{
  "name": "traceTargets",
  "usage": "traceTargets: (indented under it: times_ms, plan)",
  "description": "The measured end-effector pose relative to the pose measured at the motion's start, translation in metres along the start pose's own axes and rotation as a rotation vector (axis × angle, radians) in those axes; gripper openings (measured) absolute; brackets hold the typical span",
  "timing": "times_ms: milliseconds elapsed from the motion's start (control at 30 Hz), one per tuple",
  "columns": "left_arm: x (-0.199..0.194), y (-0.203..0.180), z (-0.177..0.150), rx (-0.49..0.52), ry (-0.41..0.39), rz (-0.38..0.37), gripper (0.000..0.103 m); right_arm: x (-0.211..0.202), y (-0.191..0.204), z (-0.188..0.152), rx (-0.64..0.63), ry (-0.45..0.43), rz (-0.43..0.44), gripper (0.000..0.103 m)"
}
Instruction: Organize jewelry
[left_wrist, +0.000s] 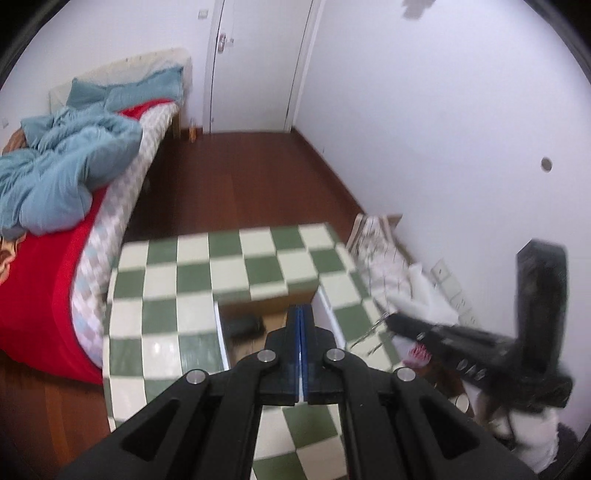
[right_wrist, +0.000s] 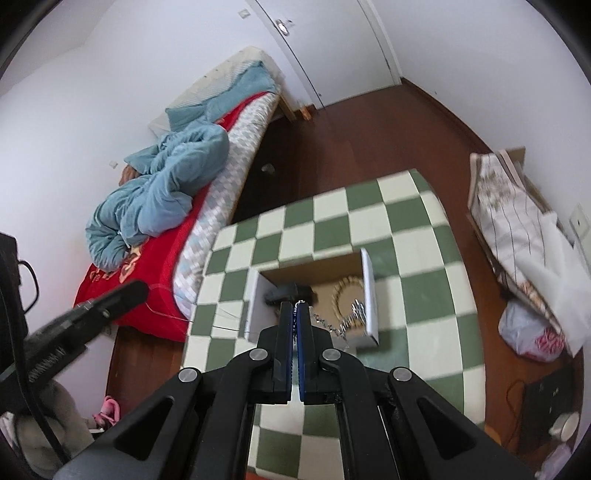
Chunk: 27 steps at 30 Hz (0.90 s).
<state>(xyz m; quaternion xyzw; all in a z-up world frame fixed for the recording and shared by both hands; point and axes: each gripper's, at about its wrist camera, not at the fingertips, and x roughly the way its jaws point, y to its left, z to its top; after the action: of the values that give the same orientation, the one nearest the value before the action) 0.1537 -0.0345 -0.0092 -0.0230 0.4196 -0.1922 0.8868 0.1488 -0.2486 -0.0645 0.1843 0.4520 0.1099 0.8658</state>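
Observation:
An open white-walled box sits on a table with a green and white checked cloth. Inside lie a beaded ring-shaped bracelet and a dark object. My right gripper hangs above the box, shut on a silver chain that dangles from its tips. My left gripper is shut above the same box. In the right wrist view the left gripper is at the left, with a thin cord running from its tip toward the box. The right gripper and its chain also show in the left wrist view.
A bed with a red sheet and a blue quilt stands left of the table. Brown wood floor lies beyond, up to a white door. Folded patterned fabric and a plastic bag crowd the floor at the right wall.

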Motion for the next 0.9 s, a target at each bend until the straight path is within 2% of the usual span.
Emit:
traceTargets:
  times_ms: [133,267,400,567,733,900]
  plan:
    - [-0.009,-0.001,0.027,0.016,-0.047,0.003,0.000,0.003,0.013,0.022,-0.018,-0.015,0.006,0.001]
    - [0.003,0.004,0.040,0.020,-0.037,0.011,0.000,0.019,0.019,0.038,-0.025,0.007,0.004,0.002]
    - [0.036,0.016,0.032,0.012,0.033,0.035,0.000,0.047,0.015,0.043,-0.025,0.053,-0.006,0.002]
    - [0.089,0.040,0.010,-0.057,0.146,0.082,0.000,0.097,0.002,0.045,-0.013,0.154,-0.023,0.002]
    - [0.139,0.066,-0.013,-0.143,0.256,0.114,0.000,0.139,-0.008,0.047,-0.050,0.225,-0.109,0.002]
    - [0.171,0.075,-0.021,-0.199,0.344,0.161,0.002,0.173,-0.023,0.051,-0.052,0.304,-0.166,0.002]
